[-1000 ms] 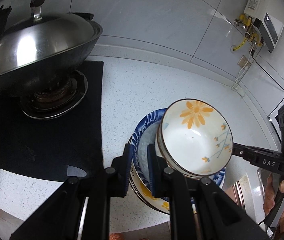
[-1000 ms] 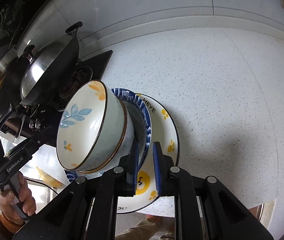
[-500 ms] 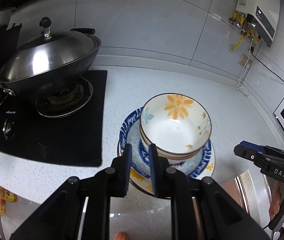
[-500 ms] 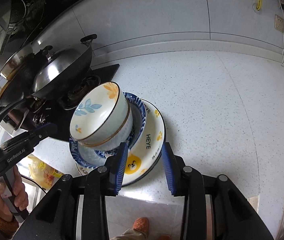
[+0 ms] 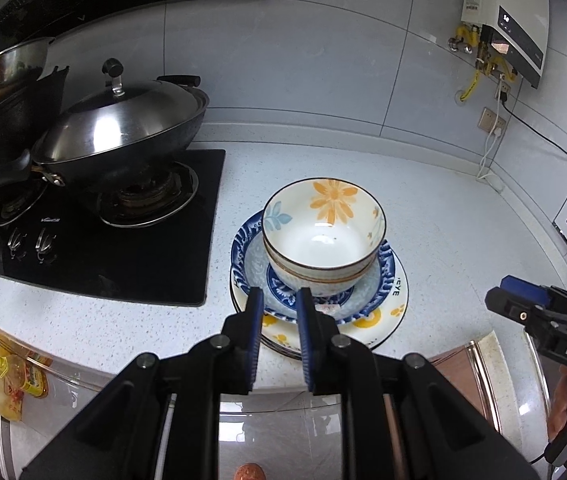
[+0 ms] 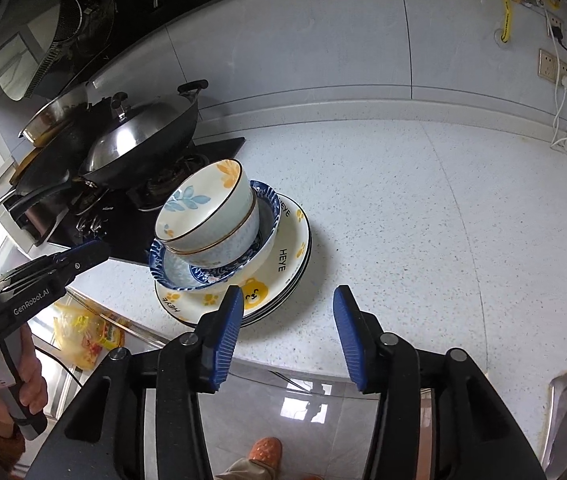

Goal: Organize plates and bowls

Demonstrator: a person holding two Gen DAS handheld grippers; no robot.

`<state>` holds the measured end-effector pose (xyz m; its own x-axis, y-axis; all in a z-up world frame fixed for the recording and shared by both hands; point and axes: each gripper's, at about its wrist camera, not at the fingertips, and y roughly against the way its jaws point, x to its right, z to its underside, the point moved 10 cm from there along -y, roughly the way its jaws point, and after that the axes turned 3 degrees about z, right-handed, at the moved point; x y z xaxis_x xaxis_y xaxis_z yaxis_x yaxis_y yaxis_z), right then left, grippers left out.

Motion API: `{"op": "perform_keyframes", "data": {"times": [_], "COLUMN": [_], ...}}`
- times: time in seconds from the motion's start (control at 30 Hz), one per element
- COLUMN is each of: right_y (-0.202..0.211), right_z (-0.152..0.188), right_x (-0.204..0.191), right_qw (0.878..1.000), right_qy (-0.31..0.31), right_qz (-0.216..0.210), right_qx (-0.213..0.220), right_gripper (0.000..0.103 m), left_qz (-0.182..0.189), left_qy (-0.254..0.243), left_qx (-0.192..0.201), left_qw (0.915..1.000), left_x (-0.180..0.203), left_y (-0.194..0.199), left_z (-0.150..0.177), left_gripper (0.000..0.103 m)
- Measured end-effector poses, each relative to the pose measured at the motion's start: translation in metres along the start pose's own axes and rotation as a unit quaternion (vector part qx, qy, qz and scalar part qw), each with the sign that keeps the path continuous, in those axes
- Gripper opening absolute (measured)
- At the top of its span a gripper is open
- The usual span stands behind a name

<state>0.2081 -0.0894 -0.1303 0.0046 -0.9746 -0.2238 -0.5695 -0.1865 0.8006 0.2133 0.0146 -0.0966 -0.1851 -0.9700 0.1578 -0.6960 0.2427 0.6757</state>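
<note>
The dishes sit in one stack on the white speckled stone desk (image 5: 443,216), just to the right of the black glass stove (image 5: 95,256). On top are two round bowls (image 5: 323,236), one sitting inside the other. They are smooth and shiny, white inside, with orange flowers and a blue leaf, and a thin brown ring at the rim. Under them is a blue patterned dish (image 5: 383,276) with a wavy painted edge. At the bottom are flat cream plates (image 6: 291,256) with yellow paw prints, a bear face and the word HEYE. A dark wok with a shiny metal lid (image 5: 123,120) sits on the stove.

The left gripper (image 5: 279,336) has its jaws narrow, with nothing between them. The right gripper (image 6: 287,336) has its jaws opening, and they hold nothing too.

A second ago both grippers were right up against the stack, with the jaws pinched at the plate edges on either side. Now both have pulled back and up, so the whole stack looks smaller and stands alone on the desk. The bowls looked tipped before; now they sit level.
</note>
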Motion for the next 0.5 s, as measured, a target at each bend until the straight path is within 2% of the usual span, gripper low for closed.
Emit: {"op": "perform_keyframes", "data": {"times": [0.33, 0.5], "right_y": [0.038, 0.055], "right_z": [0.014, 0.022], "right_x": [-0.001, 0.003], "right_qw": [0.999, 0.998], "right_qy": [0.022, 0.029], "right_qz": [-0.001, -0.001], "right_qx": [0.036, 0.051], "right_gripper": [0.071, 0.082], "left_qz": [0.003, -0.023], "left_qy": [0.008, 0.013], "left_qx": [0.009, 0.033], "left_qw": [0.9999, 0.9991], "left_x": [0.013, 0.007], "left_y": [0.03, 0.056], "left_z": [0.017, 0.024], "left_gripper": [0.016, 0.016]}}
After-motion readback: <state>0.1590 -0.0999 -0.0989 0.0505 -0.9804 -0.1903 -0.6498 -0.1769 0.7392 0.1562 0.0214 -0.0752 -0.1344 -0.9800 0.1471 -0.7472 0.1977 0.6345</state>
